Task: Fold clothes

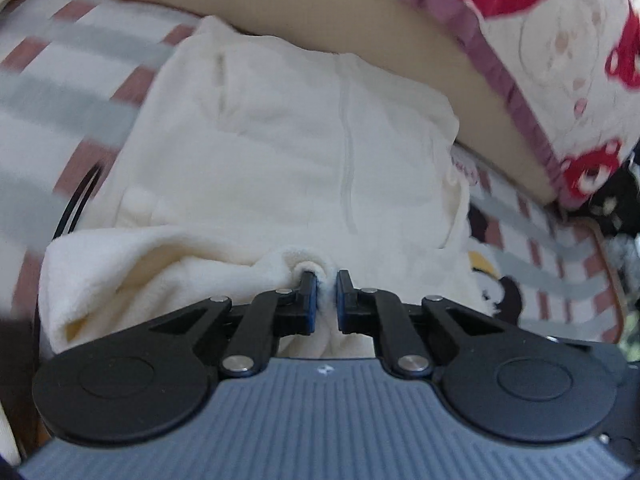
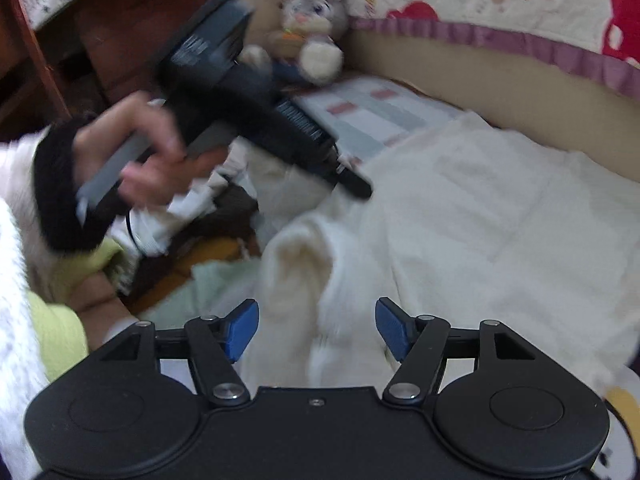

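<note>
Cream fleece garment [image 1: 280, 140] looks soft and floppy; left tool [image 1: 325, 280] pinches its near edge, right tool [image 2: 316, 328] gapes above it.

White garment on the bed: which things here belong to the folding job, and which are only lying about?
For the job:
- white garment
- left tongs, shut on its edge
- right tongs, open over it

Only lying about:
- plush rabbit
- striped bed sheet
- red-patterned quilt
</note>
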`<state>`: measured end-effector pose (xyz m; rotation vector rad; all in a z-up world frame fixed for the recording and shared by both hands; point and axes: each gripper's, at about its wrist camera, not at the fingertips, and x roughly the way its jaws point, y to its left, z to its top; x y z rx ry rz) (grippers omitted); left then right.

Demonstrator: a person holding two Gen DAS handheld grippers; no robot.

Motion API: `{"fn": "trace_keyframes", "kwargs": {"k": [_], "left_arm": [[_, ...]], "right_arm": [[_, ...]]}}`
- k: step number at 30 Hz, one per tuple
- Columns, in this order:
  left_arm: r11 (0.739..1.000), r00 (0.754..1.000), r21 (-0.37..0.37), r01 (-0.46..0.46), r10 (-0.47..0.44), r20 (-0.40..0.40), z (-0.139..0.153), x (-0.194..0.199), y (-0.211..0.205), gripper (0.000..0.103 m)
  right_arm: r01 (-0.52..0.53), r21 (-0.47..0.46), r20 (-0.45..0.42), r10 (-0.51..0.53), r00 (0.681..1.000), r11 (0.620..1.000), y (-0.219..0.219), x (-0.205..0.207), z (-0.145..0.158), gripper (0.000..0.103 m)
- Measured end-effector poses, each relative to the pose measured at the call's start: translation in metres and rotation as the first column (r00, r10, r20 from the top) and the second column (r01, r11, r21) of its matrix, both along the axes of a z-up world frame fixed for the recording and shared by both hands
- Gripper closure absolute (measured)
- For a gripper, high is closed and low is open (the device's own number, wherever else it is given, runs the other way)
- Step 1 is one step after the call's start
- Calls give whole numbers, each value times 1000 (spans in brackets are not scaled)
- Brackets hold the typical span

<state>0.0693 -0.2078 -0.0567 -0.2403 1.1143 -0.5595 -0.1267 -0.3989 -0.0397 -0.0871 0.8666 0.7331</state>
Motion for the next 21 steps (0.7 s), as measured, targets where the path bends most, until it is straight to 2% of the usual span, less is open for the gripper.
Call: {"fn": "trace_keyframes", "kwargs": {"k": [3,9,10,13,16,18,20,21], "left_arm": [[999,999,29,28,-28,-22,-12,19,-21,94],[998,996,-17,66,-67,-66,-28,45,-21,94],[997,994,-30,71,-73,-75,-30,47,-20,94],[994,992,-74,79,-86,-97,-33,53,-12,94],[989,988,-134,62,-79,-130,-38,59,-1,94],[985,988,-163,48,-72,-139,-44,62,5,94],[983,987,-180,25,-53,-153,-52,65,9,94],[982,986,-191,7,-39,-165,-56,68,10,94]], "right_arm": [[15,-90,-30,-18,999,996,-5,-4,-5,33],[61,-261,-71,-82,994,963,-2,5,-38,33],[56,-291,-79,-82,993,955,2,7,-44,33],[54,-434,-26,-72,997,899,20,9,-59,33],[85,-427,-6,-97,995,900,13,4,-59,33],[112,-330,-21,-126,992,937,-4,-4,-51,33],[154,-274,-33,-170,985,949,-23,-11,-39,33],[147,-277,-36,-163,986,949,-25,-12,-36,33]]}}
